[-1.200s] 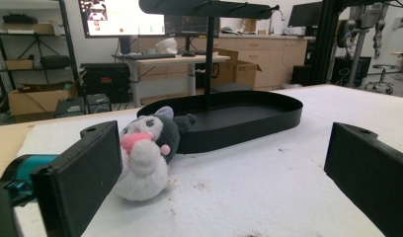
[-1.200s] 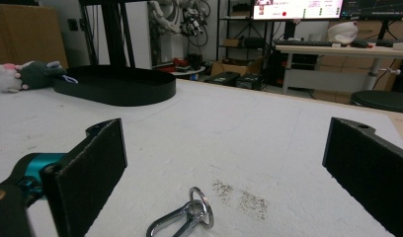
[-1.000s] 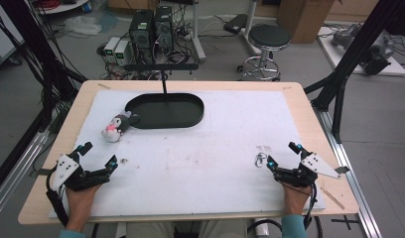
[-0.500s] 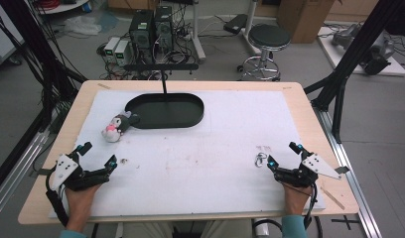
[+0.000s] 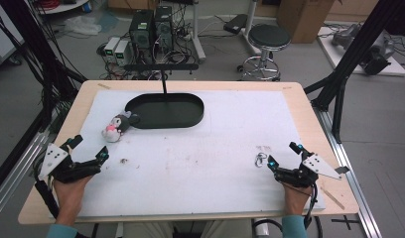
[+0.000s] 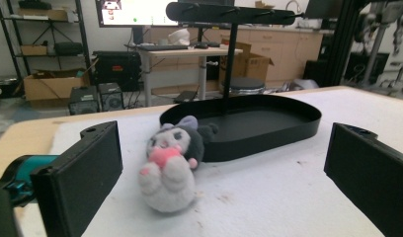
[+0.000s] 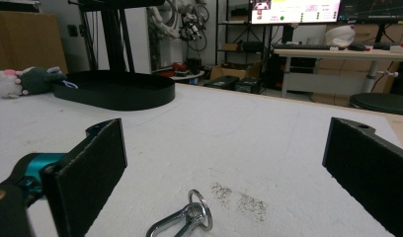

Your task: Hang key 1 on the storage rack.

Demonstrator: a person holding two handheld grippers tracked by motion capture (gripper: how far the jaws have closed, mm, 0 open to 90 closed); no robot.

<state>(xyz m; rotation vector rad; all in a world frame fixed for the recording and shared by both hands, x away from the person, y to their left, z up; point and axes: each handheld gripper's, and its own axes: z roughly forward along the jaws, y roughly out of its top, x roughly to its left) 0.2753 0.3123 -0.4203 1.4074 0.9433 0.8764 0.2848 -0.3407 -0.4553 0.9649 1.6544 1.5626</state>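
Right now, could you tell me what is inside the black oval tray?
The black oval tray holds nothing loose that I can see; a thin post rises from its floor. The plush toy lies outside, against its rim, and in the left gripper view hides a small part of the tray.

plush toy (image 6: 171, 165), touching black tray (image 6: 268, 129)

high view looks down; both low tool views share the tray (image 5: 165, 110).
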